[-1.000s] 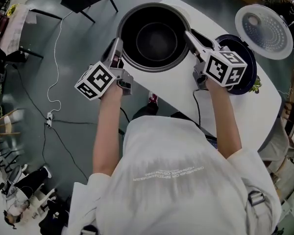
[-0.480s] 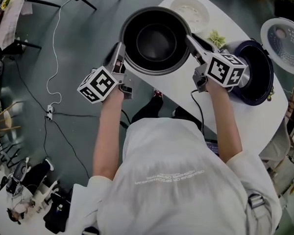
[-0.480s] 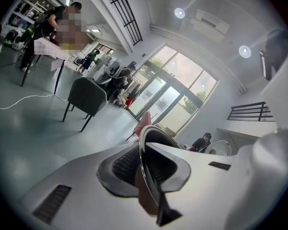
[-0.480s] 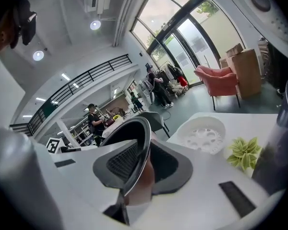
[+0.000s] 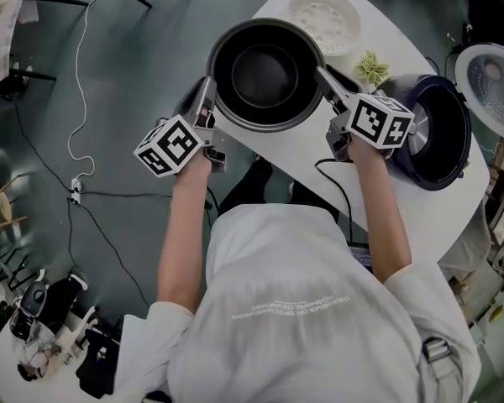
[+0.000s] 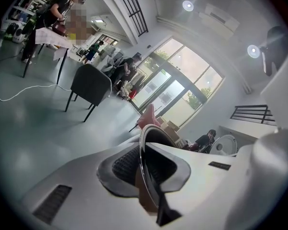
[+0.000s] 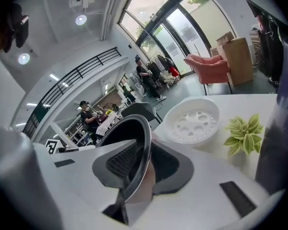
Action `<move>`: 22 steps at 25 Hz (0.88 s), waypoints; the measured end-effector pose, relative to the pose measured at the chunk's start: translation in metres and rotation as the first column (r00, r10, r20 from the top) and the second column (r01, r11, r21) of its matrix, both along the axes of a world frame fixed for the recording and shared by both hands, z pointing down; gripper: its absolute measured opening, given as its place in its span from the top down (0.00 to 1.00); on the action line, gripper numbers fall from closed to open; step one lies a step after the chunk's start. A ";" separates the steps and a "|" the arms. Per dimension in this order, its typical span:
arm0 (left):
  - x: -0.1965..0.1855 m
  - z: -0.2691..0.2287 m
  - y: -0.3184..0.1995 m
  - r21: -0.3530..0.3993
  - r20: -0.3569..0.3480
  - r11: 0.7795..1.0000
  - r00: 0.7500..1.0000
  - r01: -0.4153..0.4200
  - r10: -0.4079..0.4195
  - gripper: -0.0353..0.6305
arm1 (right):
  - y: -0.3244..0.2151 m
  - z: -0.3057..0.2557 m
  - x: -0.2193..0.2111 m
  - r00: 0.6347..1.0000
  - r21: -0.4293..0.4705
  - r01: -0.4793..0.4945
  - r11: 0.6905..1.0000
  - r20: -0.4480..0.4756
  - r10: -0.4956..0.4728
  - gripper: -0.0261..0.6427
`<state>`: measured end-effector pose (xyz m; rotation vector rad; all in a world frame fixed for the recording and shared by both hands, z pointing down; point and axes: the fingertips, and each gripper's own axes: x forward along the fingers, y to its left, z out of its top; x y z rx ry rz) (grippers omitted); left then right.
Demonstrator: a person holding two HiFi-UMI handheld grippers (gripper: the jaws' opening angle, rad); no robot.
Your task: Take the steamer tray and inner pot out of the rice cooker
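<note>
A: What are your tongs holding, and where is it?

B: You have the dark round metal inner pot by its thin rim, one tong on each side. Your left gripper is closed almost fully, its pads pinching the rim. Your right gripper also has the rim between its pads, though its jaws are opening a little. The pot sits over the near edge of the white oval table. No view shows whether it touches the top.

A: What else is on your table?

B: The white perforated steamer tray lies just beyond the pot, with a small green plant beside it. To your right stands the dark blue rice cooker, its lid swung open.

A: And the room around you?

B: A smooth grey floor lies under you. There is a black chair, tall windows and a pink armchair, and people are working at tables further off.
</note>
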<state>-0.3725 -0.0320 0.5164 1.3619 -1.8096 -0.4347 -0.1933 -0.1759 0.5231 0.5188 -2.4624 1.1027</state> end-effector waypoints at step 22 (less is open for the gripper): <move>-0.010 0.025 -0.043 -0.036 0.065 0.999 0.997 -0.036 0.039 0.86 | -0.040 0.040 -0.017 0.999 -0.009 -0.040 0.999 -0.023 0.040 0.81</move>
